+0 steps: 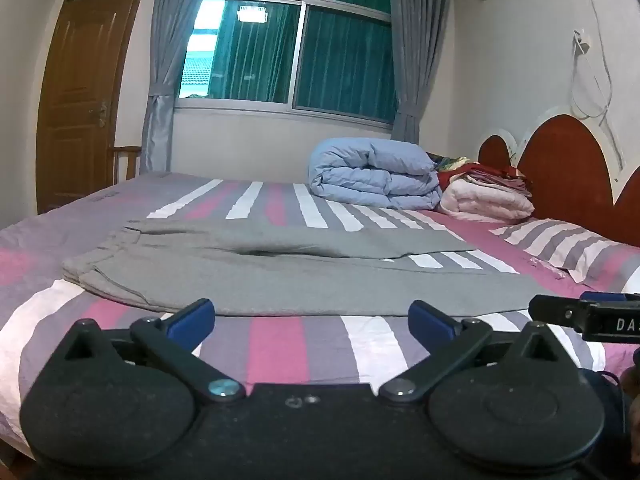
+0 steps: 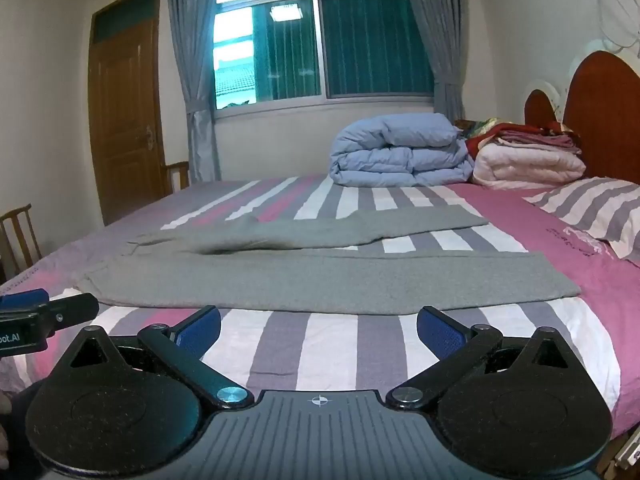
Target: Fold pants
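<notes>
Blue-padded left gripper [image 1: 311, 318] and right gripper [image 2: 319, 326] both spread wide, nothing between fingers, hovering over striped bedsheet [image 2: 328, 344] just short of near edge of pants. Best approach, by my reading: lower both onto near leg's edge, left toward waistband, right toward cuff, pinch single layer cleanly, lift evenly, carry over far leg. Grey sweatpants [image 1: 280, 280] lie flat across bed, waistband left, legs splayed right with sheet showing between. Soft knit, slight hollow at crotch.

Striped bed [image 1: 280, 344]; folded blue duvet [image 1: 372, 174]; perhaps blankets [image 1: 488, 196] beside it.
</notes>
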`<action>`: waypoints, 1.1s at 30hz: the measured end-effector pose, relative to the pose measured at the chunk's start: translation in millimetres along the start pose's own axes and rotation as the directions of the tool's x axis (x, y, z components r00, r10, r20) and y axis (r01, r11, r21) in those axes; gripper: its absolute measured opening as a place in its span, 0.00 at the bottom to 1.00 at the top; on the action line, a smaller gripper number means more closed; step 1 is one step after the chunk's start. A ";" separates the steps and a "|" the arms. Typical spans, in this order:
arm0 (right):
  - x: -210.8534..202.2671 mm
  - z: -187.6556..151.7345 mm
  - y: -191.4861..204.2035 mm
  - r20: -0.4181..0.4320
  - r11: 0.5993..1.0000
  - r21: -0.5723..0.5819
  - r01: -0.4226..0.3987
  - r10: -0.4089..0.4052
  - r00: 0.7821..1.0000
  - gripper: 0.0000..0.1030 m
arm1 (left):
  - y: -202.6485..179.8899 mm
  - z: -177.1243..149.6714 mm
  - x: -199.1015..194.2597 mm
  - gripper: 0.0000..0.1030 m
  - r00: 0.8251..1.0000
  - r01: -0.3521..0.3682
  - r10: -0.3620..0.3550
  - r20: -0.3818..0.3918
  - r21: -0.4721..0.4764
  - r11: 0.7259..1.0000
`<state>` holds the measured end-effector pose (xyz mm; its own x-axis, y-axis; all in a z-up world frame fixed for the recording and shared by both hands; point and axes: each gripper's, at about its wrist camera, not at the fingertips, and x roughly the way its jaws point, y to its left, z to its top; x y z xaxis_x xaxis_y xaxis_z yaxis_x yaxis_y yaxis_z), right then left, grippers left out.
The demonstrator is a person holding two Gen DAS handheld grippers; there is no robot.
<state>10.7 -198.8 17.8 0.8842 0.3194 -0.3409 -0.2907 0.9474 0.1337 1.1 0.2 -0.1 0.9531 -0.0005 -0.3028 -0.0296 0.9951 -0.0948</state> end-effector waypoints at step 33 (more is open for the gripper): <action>3.7 -4.6 -5.8 -0.019 1.000 0.010 0.003 -0.002 1.000 1.00 | -3.1 -0.3 0.1 0.94 1.000 -0.011 0.011 -0.004 0.021 1.000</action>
<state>13.9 -203.0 11.5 0.8777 0.3174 -0.3590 -0.2848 0.9480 0.1419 1.1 -3.0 -0.1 0.9513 0.0101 -0.3080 -0.0336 0.9969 -0.0711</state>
